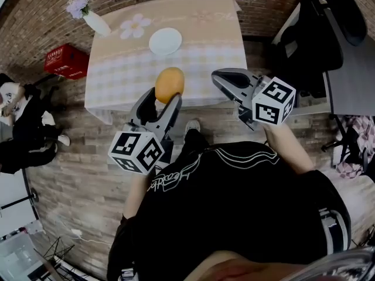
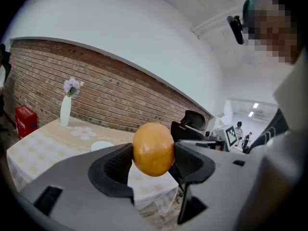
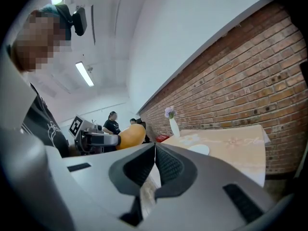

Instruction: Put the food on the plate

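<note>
Left gripper (image 1: 164, 98) is clamping the orange fruit (image 1: 169, 84), jaws spread wide around it, and hanging in the air just short of the table's (image 1: 117, 81) near edge. The fruit isn't on the white plate (image 1: 165, 41) yet. I'm thinking: reach forward over the plate, lower until it's touching, then release so it isn't rolling off. Right gripper (image 3: 155, 160) is idling alongside, jaws pressed together, empty.

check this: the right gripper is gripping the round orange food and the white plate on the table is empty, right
Wrong gripper. The left gripper view shows the left gripper gripping the round orange food; the right gripper is shut on nothing. The white plate on the table is empty.
</note>
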